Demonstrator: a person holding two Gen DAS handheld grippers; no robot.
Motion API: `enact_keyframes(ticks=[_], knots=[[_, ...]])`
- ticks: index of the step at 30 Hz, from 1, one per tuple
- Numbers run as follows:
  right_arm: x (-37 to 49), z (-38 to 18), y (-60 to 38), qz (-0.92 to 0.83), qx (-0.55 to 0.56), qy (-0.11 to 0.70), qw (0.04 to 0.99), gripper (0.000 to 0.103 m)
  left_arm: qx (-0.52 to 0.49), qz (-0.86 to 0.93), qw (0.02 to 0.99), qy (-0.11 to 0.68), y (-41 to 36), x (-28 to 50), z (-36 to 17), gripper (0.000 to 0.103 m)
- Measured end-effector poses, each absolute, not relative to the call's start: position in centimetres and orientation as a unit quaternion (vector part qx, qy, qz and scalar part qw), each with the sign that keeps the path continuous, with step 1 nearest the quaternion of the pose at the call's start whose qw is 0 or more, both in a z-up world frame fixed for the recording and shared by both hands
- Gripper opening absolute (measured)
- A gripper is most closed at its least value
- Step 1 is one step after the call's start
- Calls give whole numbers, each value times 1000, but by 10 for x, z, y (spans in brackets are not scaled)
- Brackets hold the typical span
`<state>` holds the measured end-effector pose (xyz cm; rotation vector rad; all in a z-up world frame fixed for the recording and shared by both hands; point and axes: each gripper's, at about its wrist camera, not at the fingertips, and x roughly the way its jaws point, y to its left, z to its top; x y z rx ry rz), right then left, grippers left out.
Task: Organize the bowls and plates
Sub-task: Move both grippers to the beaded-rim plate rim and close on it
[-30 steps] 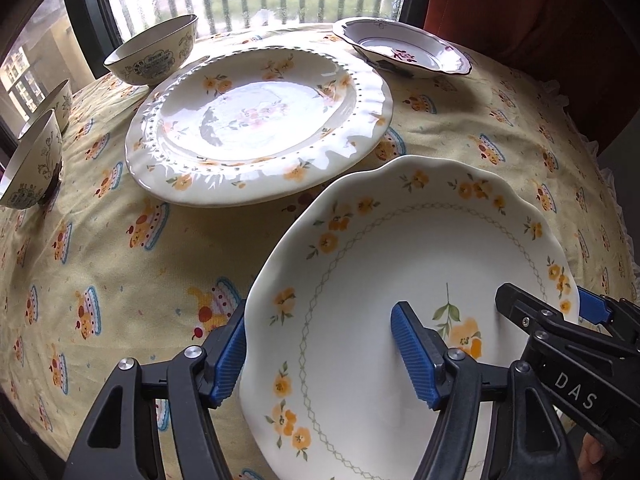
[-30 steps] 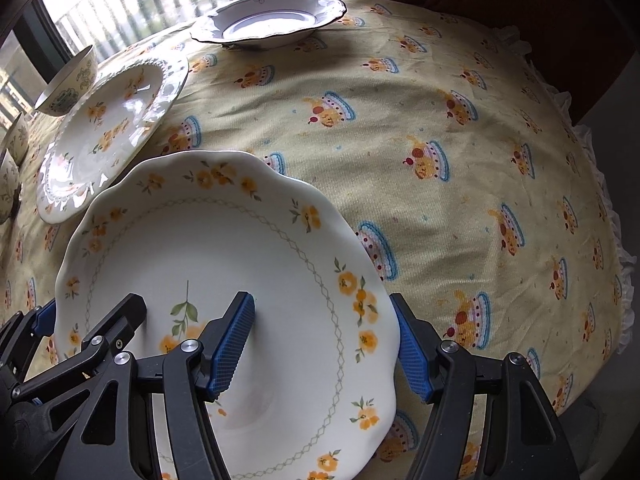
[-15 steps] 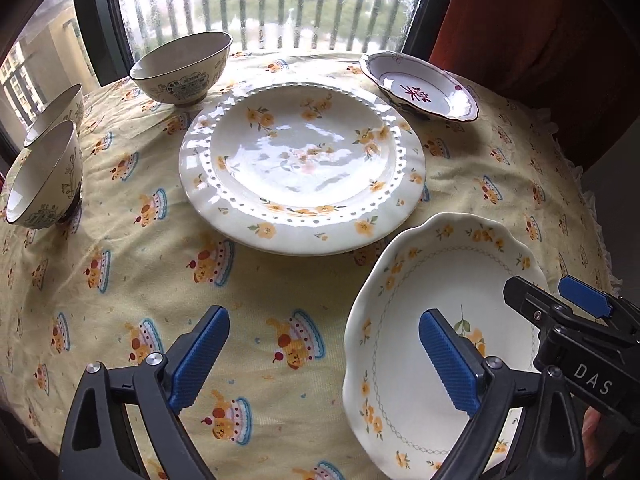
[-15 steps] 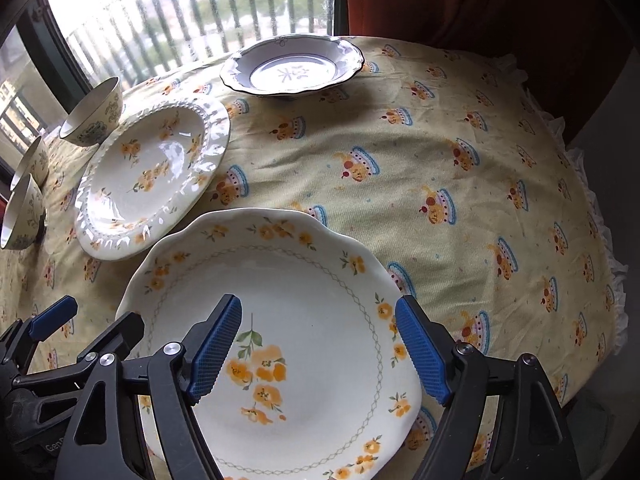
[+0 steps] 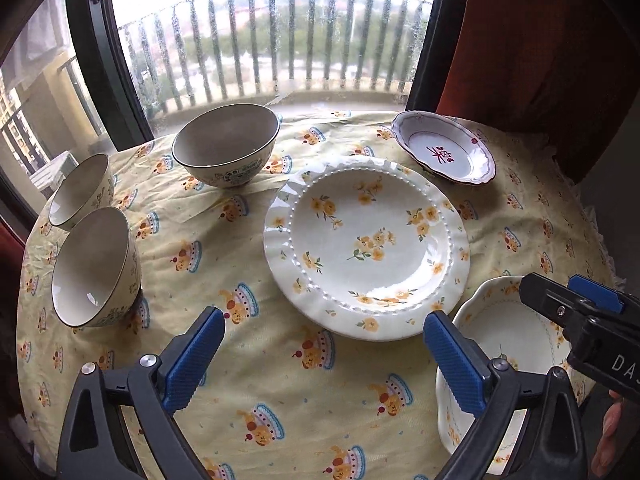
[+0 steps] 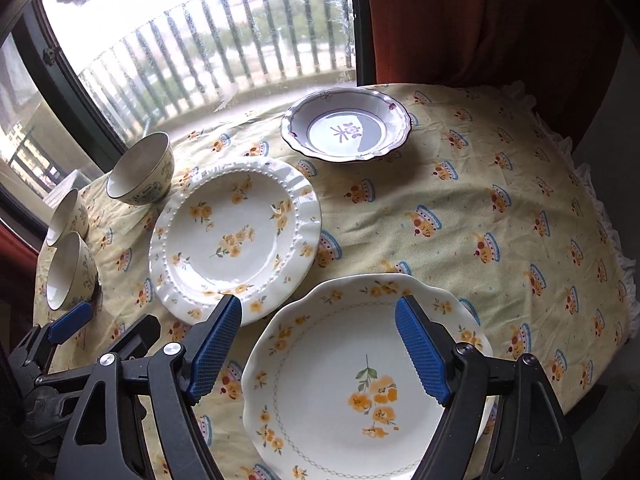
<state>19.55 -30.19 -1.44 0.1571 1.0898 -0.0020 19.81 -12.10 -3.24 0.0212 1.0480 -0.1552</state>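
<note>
A scalloped plate (image 6: 340, 392) with orange flowers lies on the yellow tablecloth nearest me. My right gripper (image 6: 318, 316) hovers open above its far rim, touching nothing. My left gripper (image 5: 322, 340) hangs over bare cloth to the left of that plate (image 5: 492, 344), its jaws opening with nothing between them. Behind lie a beaded-rim floral plate (image 5: 368, 248) and a small dish (image 5: 444, 152) with a red character. At the left and back stand a large bowl (image 5: 226, 144) and two smaller bowls (image 5: 80, 188) (image 5: 94, 264).
The round table's frilled cloth edge (image 6: 612, 240) falls away at the right. A window with railings (image 5: 280, 40) and a red curtain (image 6: 480, 20) stand behind the table. The other gripper's body (image 5: 580, 320) juts in at the right of the left wrist view.
Both grippers have risen and drawn back from the scalloped plate with their jaws widening. The plate stays flat on the cloth. More of the table and the bowls has come into view.
</note>
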Motion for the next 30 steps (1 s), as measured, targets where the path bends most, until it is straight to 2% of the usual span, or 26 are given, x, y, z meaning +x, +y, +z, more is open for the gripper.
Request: enact_keyframes(ticks=[4,11,24,30], knots=[[209,-7,-289,-11,89,514,853,82,-8,-83,860,504,-112,216,-31,101],[254,-4,-276,-6,51,491,870,82,-28,-55,861,505,-109,259,-37,101],[338,-56,-281,26,49,512,857,82,-39,-4,851,524,-125,321,-88,100],[356,-90,-282,27,43,536,842,82,-30,9,839,544,-130,331,-115,94]])
